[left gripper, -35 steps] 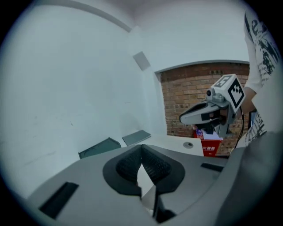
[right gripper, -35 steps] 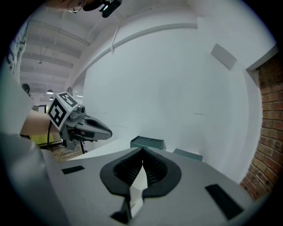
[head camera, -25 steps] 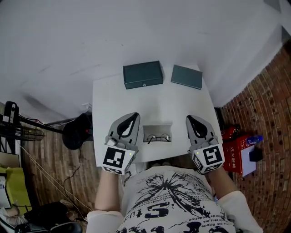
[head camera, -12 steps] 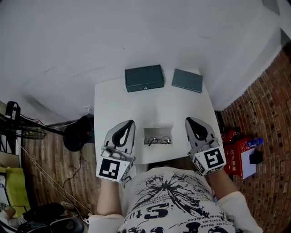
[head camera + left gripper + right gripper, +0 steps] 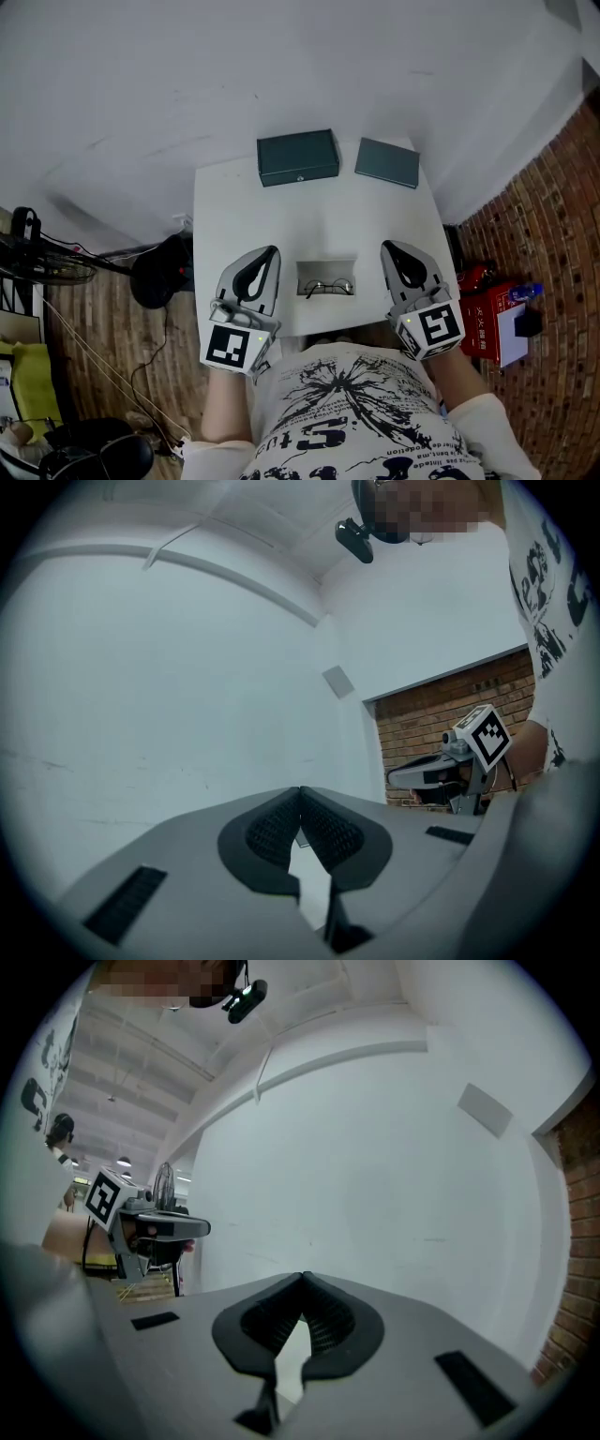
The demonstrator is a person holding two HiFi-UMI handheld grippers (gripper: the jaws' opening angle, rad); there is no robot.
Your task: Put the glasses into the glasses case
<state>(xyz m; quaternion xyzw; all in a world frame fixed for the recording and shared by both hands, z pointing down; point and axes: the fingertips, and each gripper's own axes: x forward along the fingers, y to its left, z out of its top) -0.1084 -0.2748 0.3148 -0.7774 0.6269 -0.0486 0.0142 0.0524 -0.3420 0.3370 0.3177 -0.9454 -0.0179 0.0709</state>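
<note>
1. Head view, progress: nothing of the task is done yet.
   - The glasses [image 5: 327,286] lie folded in what looks like a shallow white tray [image 5: 326,265] at the near edge of the white bench [image 5: 225,202].
   - The dark green glasses case [image 5: 297,157] stands at the far edge, well apart from them. Its lid looks closed.
   - A flatter dark green piece [image 5: 387,162] lies just beside it. I cannot tell whether this is a lid or a second case.
   - The left gripper [image 5: 272,250] and right gripper [image 5: 387,246] flank the tray and touch nothing.
   - By my judgement, opening the case, picking up the glasses and placing them inside are all left to do.

2. Head view, against a second ago: the left gripper sits slightly nearer the person. The right gripper, glasses, case and flat piece lie as they did.

3. Left gripper view: the jaws are pressed together at the tips with nothing between them. They point level at the white wall. The right gripper [image 5: 441,772] shows off to the side, but the glasses and the case do not.

4. Right gripper view: its jaws meet at the tips and hold nothing. The left gripper [image 5: 192,1228] appears at the left, before the wall. No task thing is in sight here.
</note>
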